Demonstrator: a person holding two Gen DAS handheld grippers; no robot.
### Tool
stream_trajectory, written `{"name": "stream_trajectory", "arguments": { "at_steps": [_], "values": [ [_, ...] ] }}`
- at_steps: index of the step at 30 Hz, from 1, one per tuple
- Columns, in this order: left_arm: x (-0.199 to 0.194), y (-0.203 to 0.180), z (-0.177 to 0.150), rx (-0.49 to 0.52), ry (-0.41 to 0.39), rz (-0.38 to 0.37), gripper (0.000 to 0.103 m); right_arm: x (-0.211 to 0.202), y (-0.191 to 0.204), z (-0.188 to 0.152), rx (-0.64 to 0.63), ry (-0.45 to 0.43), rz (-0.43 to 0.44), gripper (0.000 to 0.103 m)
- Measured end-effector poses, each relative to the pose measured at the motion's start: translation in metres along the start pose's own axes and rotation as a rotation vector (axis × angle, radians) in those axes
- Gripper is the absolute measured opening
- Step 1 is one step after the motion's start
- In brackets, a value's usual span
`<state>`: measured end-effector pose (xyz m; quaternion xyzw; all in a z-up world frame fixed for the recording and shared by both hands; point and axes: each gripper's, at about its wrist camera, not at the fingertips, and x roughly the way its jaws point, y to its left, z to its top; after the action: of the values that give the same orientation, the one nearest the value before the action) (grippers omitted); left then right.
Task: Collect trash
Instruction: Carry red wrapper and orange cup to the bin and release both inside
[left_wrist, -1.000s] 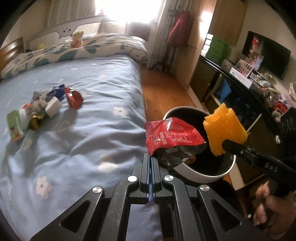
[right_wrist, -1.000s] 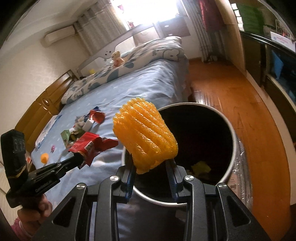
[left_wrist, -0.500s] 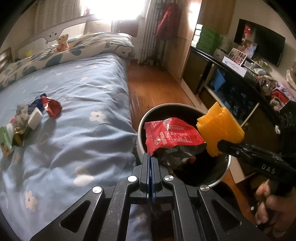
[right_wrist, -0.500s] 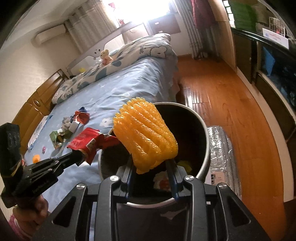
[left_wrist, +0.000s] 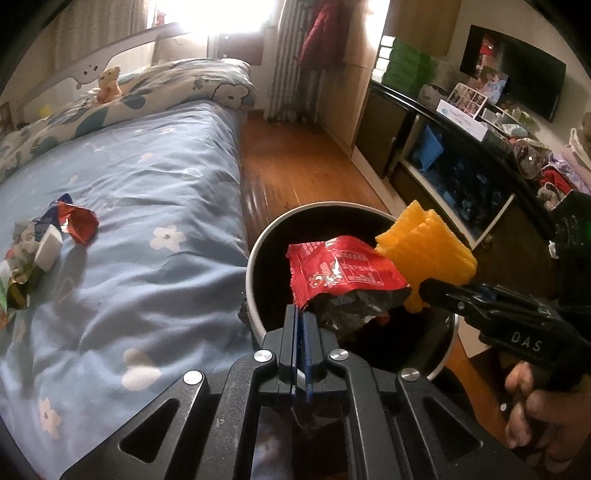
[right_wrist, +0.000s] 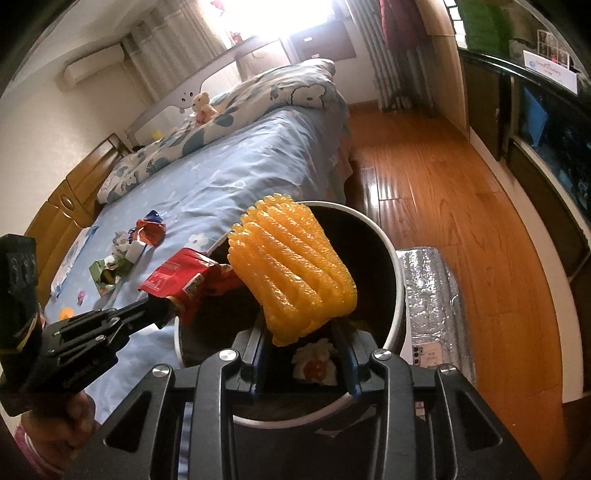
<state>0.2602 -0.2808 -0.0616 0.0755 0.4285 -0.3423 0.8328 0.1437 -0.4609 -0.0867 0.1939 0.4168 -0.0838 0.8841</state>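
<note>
My left gripper (left_wrist: 300, 314) is shut on a red snack wrapper (left_wrist: 340, 271) and holds it over the round black bin (left_wrist: 255, 254) with a white rim. My right gripper (right_wrist: 303, 332) is shut on an orange ribbed foam net (right_wrist: 291, 266), also above the bin (right_wrist: 397, 295). The foam net (left_wrist: 424, 247) and right gripper (left_wrist: 428, 286) show in the left wrist view, touching the wrapper. The wrapper (right_wrist: 181, 280) and left gripper (right_wrist: 162, 308) show in the right wrist view. Trash lies inside the bin (right_wrist: 316, 363).
A pile of wrappers and scraps (left_wrist: 48, 240) lies on the blue floral bed (left_wrist: 140, 206); it also shows in the right wrist view (right_wrist: 129, 251). A silver foil bag (right_wrist: 432, 299) lies on the wooden floor (right_wrist: 461, 206) right of the bin. A dark cluttered cabinet (left_wrist: 461, 155) lines the right wall.
Both grippers have moved with their loads from the bed side to above the bin's opening. The bin now sits more centrally below both.
</note>
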Motion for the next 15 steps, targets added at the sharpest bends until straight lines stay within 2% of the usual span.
{"name": "stream_trajectory", "arguments": {
  "at_steps": [3, 4, 5, 9, 12, 14, 15],
  "values": [
    [0.003, 0.001, 0.0, -0.012, 0.008, -0.01, 0.015, 0.002, -0.003, 0.001, 0.005, 0.002, -0.002, 0.045],
    [0.003, 0.001, 0.001, -0.017, 0.006, -0.008, 0.024, 0.002, -0.003, 0.002, 0.006, 0.002, -0.003, 0.049],
    [0.002, 0.002, 0.0, -0.022, 0.001, -0.007, 0.028, 0.002, -0.003, 0.002, 0.007, 0.001, -0.006, 0.054],
    [-0.002, 0.004, -0.003, -0.038, -0.014, -0.016, 0.029, 0.002, -0.005, 0.003, 0.014, -0.008, -0.008, 0.06],
    [-0.005, 0.009, -0.008, -0.052, -0.018, -0.014, 0.034, 0.001, -0.005, 0.003, 0.017, -0.014, -0.014, 0.064],
    [-0.009, 0.015, -0.013, -0.068, -0.023, -0.01, 0.04, 0.001, -0.002, 0.003, 0.017, -0.013, -0.012, 0.078],
    [-0.011, 0.02, -0.016, -0.08, -0.025, -0.008, 0.04, 0.001, -0.002, 0.003, 0.016, -0.013, -0.012, 0.081]
  ]
}}
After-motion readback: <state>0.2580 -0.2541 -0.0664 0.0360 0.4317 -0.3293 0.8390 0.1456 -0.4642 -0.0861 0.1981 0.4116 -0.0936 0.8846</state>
